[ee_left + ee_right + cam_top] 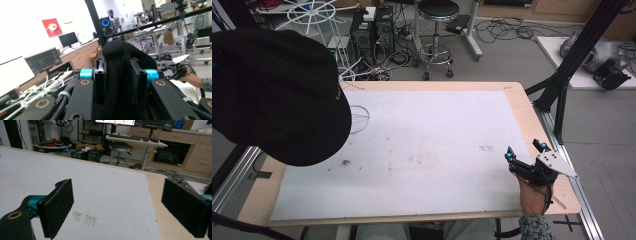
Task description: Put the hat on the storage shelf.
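Note:
A large black cap (277,95) hangs high over the table's left side, close to the high camera. In the left gripper view the same black fabric (117,50) bulges up between the jaws, and my left gripper (117,63) is shut on it. My right gripper (525,150) is held by a hand at the table's front right corner, just above the surface. Its pads (58,207) stand wide apart with nothing between them. Its grey plate (180,59) appears far off in the left gripper view.
A white mat (427,150) covers the wooden table (524,115). A thin white wire ring (359,119) lies on the mat beside the cap. Behind the table stand a stool (438,30), computer cases (372,27) and loose cables. A black frame post (562,75) rises at the right.

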A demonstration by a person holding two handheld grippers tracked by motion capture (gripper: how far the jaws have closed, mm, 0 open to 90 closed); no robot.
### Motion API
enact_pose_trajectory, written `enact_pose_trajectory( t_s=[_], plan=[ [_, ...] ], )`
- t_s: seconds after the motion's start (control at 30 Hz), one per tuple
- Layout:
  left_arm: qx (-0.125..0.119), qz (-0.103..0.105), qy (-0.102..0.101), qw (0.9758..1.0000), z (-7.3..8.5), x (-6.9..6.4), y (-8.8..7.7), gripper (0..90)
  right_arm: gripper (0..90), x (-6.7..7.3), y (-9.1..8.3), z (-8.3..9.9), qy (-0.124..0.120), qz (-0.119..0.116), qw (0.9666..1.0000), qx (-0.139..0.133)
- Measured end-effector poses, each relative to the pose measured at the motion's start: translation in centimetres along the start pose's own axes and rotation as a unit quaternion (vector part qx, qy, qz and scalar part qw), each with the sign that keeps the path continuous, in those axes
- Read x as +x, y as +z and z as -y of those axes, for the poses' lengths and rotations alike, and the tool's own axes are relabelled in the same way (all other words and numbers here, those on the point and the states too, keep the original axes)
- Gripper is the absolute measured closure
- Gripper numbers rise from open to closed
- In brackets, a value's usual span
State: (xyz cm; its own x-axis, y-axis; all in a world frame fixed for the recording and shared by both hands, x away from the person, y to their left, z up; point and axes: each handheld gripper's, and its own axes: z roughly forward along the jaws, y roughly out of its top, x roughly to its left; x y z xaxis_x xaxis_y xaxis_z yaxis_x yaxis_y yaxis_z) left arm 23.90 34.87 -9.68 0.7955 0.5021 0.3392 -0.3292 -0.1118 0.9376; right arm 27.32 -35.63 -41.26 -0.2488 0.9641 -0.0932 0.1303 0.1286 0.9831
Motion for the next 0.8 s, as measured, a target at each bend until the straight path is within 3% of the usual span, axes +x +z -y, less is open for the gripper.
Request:
enact_pose_trajectory(
  t_s=[0.3,0.8],
  plan=[
    [-0.018,0.008,0.008,0.9998,-1.4,0.1,1.0,70.9,9.9,-0.1,0.1,0.1,0.001,-0.001,1.0,0.0],
    [-0.056,-0.016,-0.008,0.9983,-1.9,2.3,2.4,70.9,9.9,-0.1,0.1,0.1,0.005,-0.004,1.0,0.002]
  ],
)
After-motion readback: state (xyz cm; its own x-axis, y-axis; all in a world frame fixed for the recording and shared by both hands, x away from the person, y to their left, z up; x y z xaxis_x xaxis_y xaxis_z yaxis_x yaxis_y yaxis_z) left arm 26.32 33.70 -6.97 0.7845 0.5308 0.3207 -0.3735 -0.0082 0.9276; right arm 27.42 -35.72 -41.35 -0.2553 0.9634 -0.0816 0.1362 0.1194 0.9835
